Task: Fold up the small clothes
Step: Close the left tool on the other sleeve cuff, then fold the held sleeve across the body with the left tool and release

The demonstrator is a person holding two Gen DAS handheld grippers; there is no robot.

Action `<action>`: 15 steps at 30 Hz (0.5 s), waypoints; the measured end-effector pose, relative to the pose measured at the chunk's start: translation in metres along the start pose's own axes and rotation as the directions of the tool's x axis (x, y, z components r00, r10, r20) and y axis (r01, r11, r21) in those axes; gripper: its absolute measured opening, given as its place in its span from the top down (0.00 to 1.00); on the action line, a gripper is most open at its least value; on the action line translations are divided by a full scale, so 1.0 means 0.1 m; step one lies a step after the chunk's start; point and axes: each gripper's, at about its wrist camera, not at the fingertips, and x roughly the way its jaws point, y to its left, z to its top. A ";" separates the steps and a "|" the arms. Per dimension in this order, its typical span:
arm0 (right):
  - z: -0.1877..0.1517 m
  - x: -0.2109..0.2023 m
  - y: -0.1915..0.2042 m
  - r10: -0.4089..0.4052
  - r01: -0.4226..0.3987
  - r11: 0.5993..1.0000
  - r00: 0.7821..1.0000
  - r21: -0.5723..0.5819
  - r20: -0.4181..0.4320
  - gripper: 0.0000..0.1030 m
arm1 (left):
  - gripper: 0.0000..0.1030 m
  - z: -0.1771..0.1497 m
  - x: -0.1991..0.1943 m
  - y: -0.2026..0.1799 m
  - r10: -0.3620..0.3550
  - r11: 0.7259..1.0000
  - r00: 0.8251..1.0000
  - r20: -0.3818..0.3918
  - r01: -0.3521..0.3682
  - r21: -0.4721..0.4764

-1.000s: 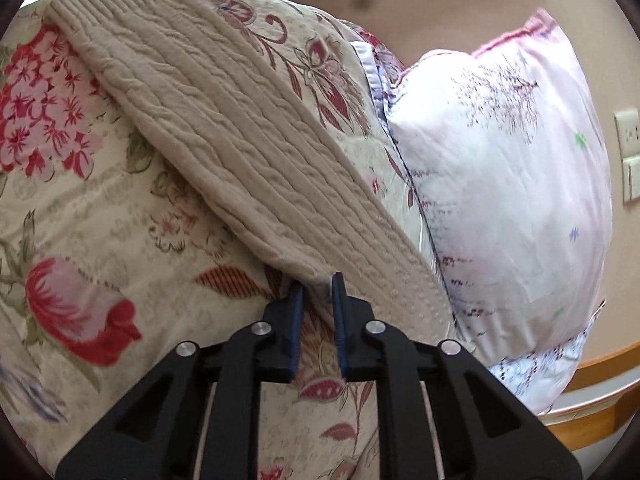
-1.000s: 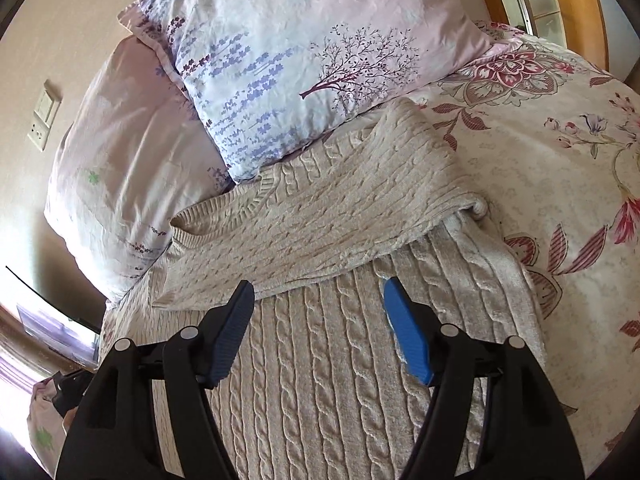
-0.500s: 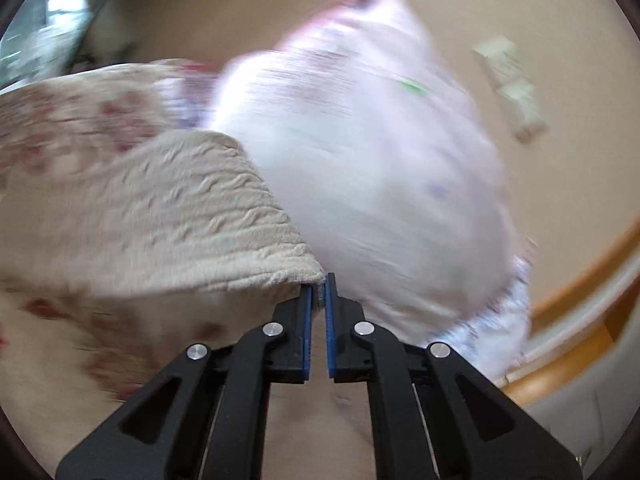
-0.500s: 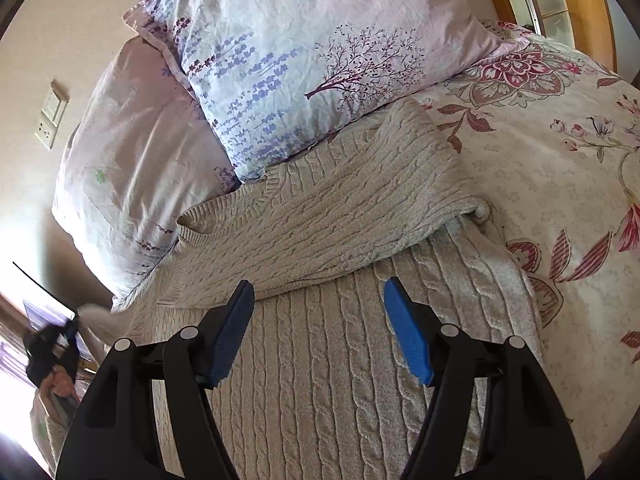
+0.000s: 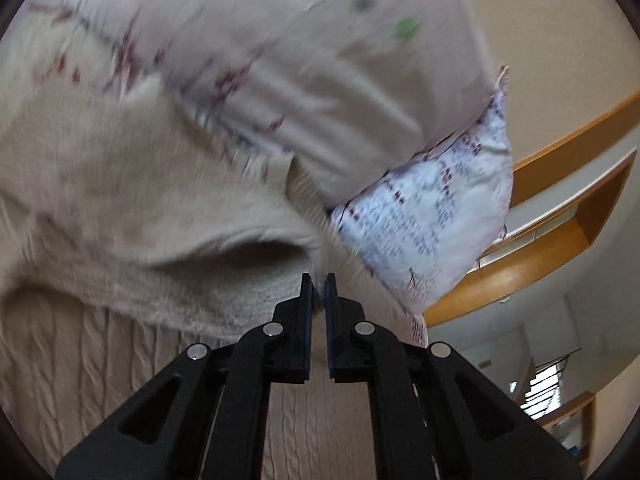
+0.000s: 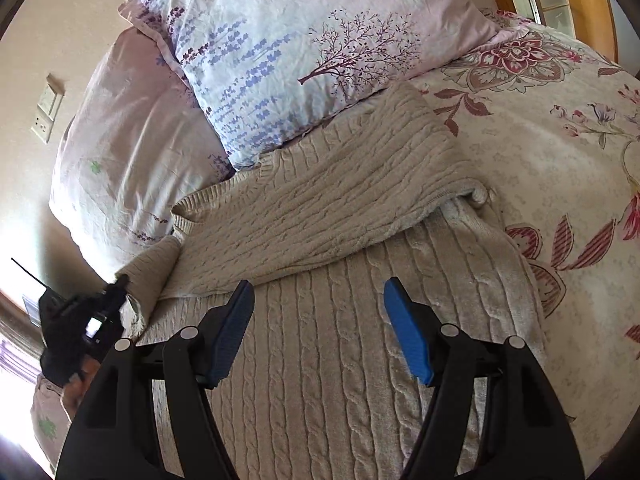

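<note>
Beige sweater sleeve clamped in my left tongs, mid-fold; right tongs gaped, empty; next, lay it flat.

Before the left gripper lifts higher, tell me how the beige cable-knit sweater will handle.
The beige cable-knit sweater is probably floppy: the sleeve pinched by the left gripper droops in a loose fold. Thick knit suggests moderate weight. Its fuzzy surface likely grips the floral bedspread rather than sliding.

Beige cable-knit sweater — lilac tree-print pillow — red-floral cream bedspread
</note>
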 end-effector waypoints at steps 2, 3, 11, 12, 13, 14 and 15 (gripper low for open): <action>0.00 0.01 0.00 0.001 -0.001 1.000 1.000 -0.001 -0.004 0.33 | 0.91 -0.01 0.00 0.02 0.004 1.000 1.000 -0.022 -0.005 -0.010; 0.00 0.02 0.01 0.002 -0.002 1.000 1.000 -0.002 -0.006 0.33 | 0.84 -0.01 -0.01 0.03 0.007 1.000 1.000 -0.023 -0.007 -0.018; -0.04 0.06 0.05 0.018 -0.018 1.000 1.000 -0.017 -0.019 0.33 | 0.58 0.12 -0.21 0.56 0.017 0.958 1.000 0.010 -0.013 -0.288; -0.04 0.05 0.04 0.018 -0.018 1.000 1.000 -0.015 -0.017 0.33 | 0.58 0.12 -0.23 0.63 0.011 0.946 1.000 0.019 -0.004 -0.324; -0.04 0.05 0.03 0.019 -0.019 1.000 1.000 -0.014 -0.016 0.33 | 0.58 0.14 -0.25 0.69 0.006 0.932 1.000 0.029 0.005 -0.361; -0.03 0.04 0.02 0.019 -0.019 1.000 1.000 -0.013 -0.013 0.33 | 0.58 0.15 -0.27 0.75 0.001 0.917 0.999 0.044 0.016 -0.399; -0.03 0.03 0.01 0.018 -0.018 1.000 1.000 -0.013 -0.010 0.33 | 0.59 0.17 -0.29 0.83 0.004 0.895 0.998 0.070 0.027 -0.445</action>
